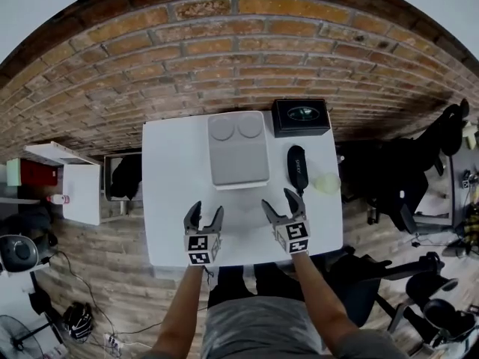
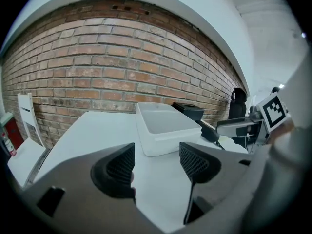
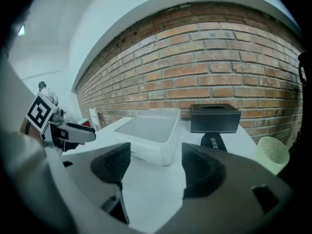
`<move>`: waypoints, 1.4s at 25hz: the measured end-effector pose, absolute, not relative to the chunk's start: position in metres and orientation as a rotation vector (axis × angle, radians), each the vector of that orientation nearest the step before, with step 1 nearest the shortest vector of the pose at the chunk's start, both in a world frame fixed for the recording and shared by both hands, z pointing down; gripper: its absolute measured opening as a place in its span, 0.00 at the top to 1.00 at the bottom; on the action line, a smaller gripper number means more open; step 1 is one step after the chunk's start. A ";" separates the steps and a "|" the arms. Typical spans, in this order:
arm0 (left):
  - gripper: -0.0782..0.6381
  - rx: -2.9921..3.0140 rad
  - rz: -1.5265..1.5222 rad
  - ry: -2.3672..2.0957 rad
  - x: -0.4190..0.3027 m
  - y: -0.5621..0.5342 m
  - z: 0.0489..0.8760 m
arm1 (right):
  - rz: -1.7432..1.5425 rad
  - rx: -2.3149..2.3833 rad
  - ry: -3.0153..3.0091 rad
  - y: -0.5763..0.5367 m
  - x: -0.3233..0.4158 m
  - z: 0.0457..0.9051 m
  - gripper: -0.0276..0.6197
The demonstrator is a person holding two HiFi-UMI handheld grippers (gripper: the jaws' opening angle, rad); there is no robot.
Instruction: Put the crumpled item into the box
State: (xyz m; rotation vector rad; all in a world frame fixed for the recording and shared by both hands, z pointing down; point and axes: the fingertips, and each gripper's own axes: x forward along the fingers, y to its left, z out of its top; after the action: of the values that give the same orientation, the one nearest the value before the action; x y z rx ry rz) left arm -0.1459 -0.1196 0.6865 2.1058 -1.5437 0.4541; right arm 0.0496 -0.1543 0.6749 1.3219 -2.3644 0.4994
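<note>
While both grippers are hovering low over the near part of the table [image 1: 171,200], I am judging that the reach for the crumpled item [image 1: 326,183] is not yet begun. The left gripper [image 1: 206,209] is showing its jaws spread with only bare tabletop between them. The right gripper [image 1: 278,199] is likewise holding its jaws apart and carrying nothing. The crumpled item, pale green, is sitting at the table's right edge, just beside a black case [image 1: 297,167]. It is apart from the box [image 1: 239,184], which is lying at the table's middle with nothing loose showing in it.

I am thinking the right gripper is the one to send, being the nearer. In its own view the crumpled item [image 3: 272,152] is showing off to the right of the jaws. So I would be swinging right first, then closing gently and deep, since crumpled stuff is likely to give way and slip out of a shallow pinch. The case is lying between it and the box, so I would be lifting clear over that before lowering in. A nudge off the table edge is looking like the main risk.

The tabletop is plain, white and smooth. A black box [image 1: 300,117] is standing at the far right corner, near the brick wall [image 1: 224,51]. Black chairs [image 1: 389,178] are crowding the right side over a wooden floor [image 1: 90,253].
</note>
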 end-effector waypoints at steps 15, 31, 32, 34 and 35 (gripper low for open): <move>0.51 2.175 0.356 -1.621 -0.163 -0.056 0.610 | 0.461 1.463 -2.372 -0.091 0.116 0.611 0.44; 0.51 2.284 0.291 -1.652 -0.162 -0.027 0.557 | 0.356 1.509 -2.449 -0.052 0.126 0.556 0.43; 0.51 2.296 0.285 -1.660 -0.162 -0.027 0.552 | 0.343 1.504 -2.454 -0.051 0.124 0.552 0.44; 0.51 2.320 0.287 -1.675 -0.164 -0.026 0.542 | 0.315 1.490 -2.459 -0.047 0.121 0.545 0.46; 0.51 2.328 0.292 -1.684 -0.165 -0.026 0.538 | 0.302 1.485 -2.462 -0.046 0.119 0.542 0.47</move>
State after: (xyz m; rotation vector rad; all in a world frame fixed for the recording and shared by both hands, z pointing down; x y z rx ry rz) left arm -0.1649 -0.0256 0.5382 2.3277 -1.6836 0.2918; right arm 0.1185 -0.0462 0.5416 1.4845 -2.4621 0.3017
